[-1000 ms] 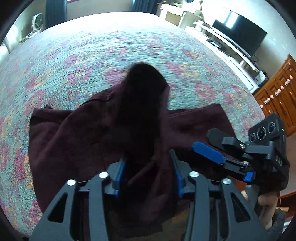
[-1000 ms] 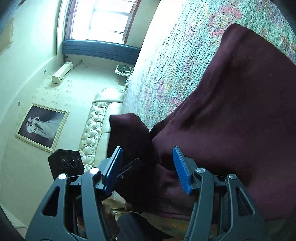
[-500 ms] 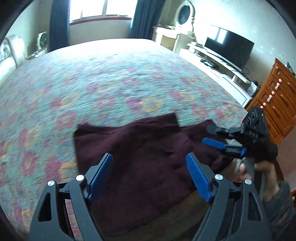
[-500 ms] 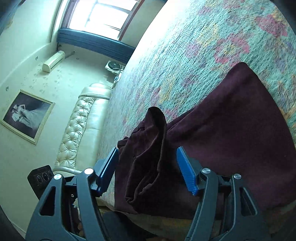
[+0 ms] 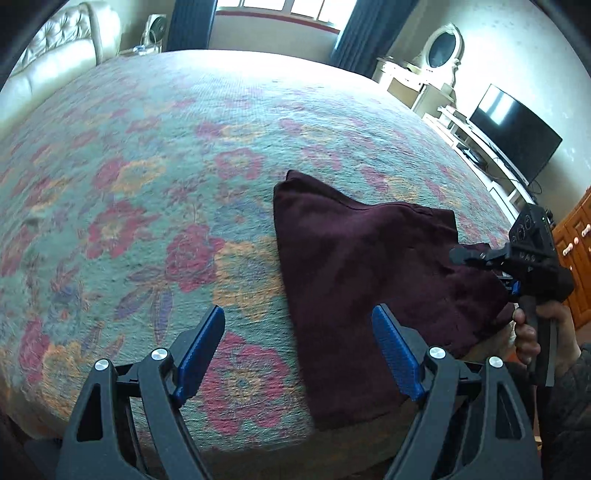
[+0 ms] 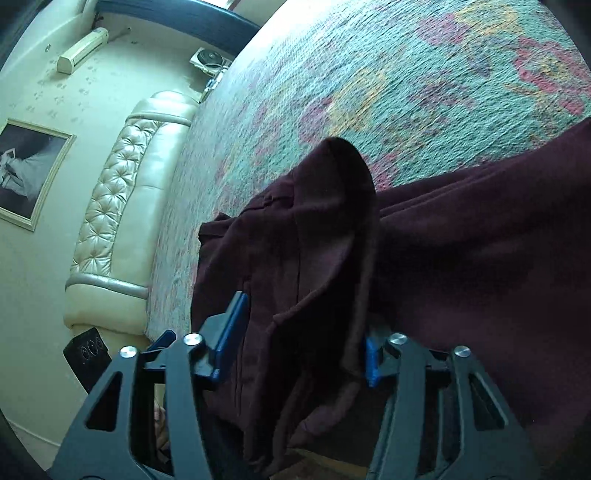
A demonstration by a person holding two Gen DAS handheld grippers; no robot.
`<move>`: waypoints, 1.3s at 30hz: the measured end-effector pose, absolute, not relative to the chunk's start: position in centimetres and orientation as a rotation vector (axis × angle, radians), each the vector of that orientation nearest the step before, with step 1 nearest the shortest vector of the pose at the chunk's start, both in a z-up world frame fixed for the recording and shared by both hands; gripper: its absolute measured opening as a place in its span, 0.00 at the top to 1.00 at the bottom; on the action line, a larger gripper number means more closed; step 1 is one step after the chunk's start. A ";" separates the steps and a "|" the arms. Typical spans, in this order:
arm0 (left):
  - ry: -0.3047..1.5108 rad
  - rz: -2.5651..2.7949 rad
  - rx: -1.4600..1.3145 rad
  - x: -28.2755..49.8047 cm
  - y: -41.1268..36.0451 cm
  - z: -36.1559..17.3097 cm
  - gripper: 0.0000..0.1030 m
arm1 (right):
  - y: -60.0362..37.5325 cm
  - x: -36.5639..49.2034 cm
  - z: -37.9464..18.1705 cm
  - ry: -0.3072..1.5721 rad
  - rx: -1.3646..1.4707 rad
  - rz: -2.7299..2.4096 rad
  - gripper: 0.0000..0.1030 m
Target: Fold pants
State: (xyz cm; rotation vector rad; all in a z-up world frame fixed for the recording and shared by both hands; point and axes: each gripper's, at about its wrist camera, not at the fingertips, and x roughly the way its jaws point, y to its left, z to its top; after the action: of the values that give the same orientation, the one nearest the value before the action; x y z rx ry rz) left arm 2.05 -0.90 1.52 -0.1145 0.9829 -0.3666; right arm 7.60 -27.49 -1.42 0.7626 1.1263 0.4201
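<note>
Daylight is admitted through the window [image 5: 284,7] at the far end of the room, and the far part of the bedspread [image 5: 229,74] is washed out to near white by it. The television screen [image 5: 515,136] at the far right carries a pale reflection. Strong fisheye curvature is seen in both views, with black vignetting in the corners. The floral pattern is smeared by motion blur, most strongly at the left. In the right wrist view a dimmer, greenish cast is given to the wall [image 6: 44,66], and the dark pants [image 6: 332,229] are rendered almost without detail.
</note>
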 end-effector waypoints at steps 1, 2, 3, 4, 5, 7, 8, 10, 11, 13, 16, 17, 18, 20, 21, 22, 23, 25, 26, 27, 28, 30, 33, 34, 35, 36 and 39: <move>0.987 -0.363 -0.123 2.1 -0.8 1.4 0.21 | -27.3 7.6 -1.4 1.141 0.737 0.409 0.66; 0.989 -0.363 -0.128 2.1 -0.7 1.2 0.22 | -27.0 7.5 -1.3 1.148 0.720 0.403 0.73; 0.991 -0.362 -0.128 2.1 -0.7 1.2 0.22 | -26.8 7.5 -1.2 1.145 0.719 0.403 0.75; 0.991 -0.358 -0.126 2.0 -0.7 1.1 0.22 | -26.8 7.4 -0.9 1.139 0.719 0.401 0.79; 0.990 -0.358 -0.124 2.1 -0.7 1.1 0.21 | -26.8 7.3 -0.6 1.130 0.709 0.399 0.83; 0.989 -0.360 -0.122 2.1 -0.7 1.1 0.21 | -26.4 6.9 0.8 1.102 0.688 0.408 0.84; 0.991 -0.362 -0.124 2.1 -0.7 1.1 0.21 | -26.1 7.0 1.4 1.091 0.674 0.411 0.85; 0.999 -0.368 -0.139 2.1 -0.6 1.1 0.21 | -25.9 6.8 3.1 1.058 0.645 0.416 0.85; 1.003 -0.371 -0.145 2.1 -0.7 1.0 0.21 | -26.2 6.7 3.9 1.037 0.645 0.418 0.85; 1.010 -0.379 -0.156 2.2 -0.7 1.0 0.21 | -27.5 6.0 5.3 1.001 0.640 0.416 0.86; 1.017 -0.387 -0.156 2.2 -1.3 0.9 0.21 | -30.2 5.2 6.5 0.970 0.637 0.383 0.86; 1.018 -0.390 -0.155 2.2 -1.4 0.8 0.21 | -31.1 4.9 6.7 0.965 0.634 0.366 0.86; 1.021 -0.395 -0.152 2.3 -1.7 0.8 0.21 | -32.1 4.5 6.8 0.962 0.639 0.350 0.86; 1.030 -0.410 -0.147 2.3 -2.5 0.7 0.21 | -34.3 3.9 6.7 0.962 0.643 0.312 0.86; 1.037 -0.419 -0.146 2.3 -2.9 0.6 0.21 | -35.1 3.7 6.4 0.970 0.653 0.307 0.86; 1.044 -0.428 -0.144 2.3 -3.4 0.5 0.21 | -36.0 3.6 5.9 0.981 0.665 0.301 0.86; 1.048 -0.432 -0.141 2.4 -3.7 0.4 0.20 | -36.5 3.5 5.3 0.995 0.674 0.294 0.86; 1.059 -0.437 -0.123 2.6 -4.4 0.1 0.20 | -37.9 3.4 3.9 1.013 0.695 0.289 0.86; 1.064 -0.440 -0.115 2.6 -4.8 -0.1 0.21 | -38.5 3.5 3.1 1.021 0.709 0.293 0.86; 1.069 -0.443 -0.113 2.7 -5.0 -0.2 0.20 | -39.1 3.5 2.3 1.029 0.719 0.292 0.86; 1.077 -0.445 -0.115 2.8 -5.3 -0.4 0.20 | -39.4 3.6 1.5 1.037 0.730 0.290 0.86; 1.093 -0.447 -0.124 3.0 -5.6 -0.8 0.20 | -40.2 3.7 0.0 1.043 0.766 0.295 0.86; 1.118 -0.444 -0.138 3.3 -5.8 -1.4 0.21 | -41.0 3.7 -1.8 1.037 0.819 0.311 0.85; 1.123 -0.441 -0.137 3.4 -5.9 -1.5 0.20 | -41.2 3.6 -2.2 1.033 0.833 0.321 0.85; 1.126 -0.439 -0.136 3.4 -5.9 -1.6 0.20 | -41.3 3.5 -2.4 1.025 0.843 0.329 0.84; 1.129 -0.438 -0.135 3.5 -6.1 -1.7 0.20 | -41.5 3.4 -2.5 1.019 0.850 0.331 0.84; 1.139 -0.437 -0.139 3.7 -6.3 -1.8 0.20 | -42.6 2.9 -2.7 1.011 0.858 0.322 0.82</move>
State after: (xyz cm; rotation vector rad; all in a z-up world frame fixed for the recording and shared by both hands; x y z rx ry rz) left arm 3.70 -6.26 -1.80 -0.1387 1.1387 -0.4371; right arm 2.86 -42.59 -2.68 0.8581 1.0113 0.3217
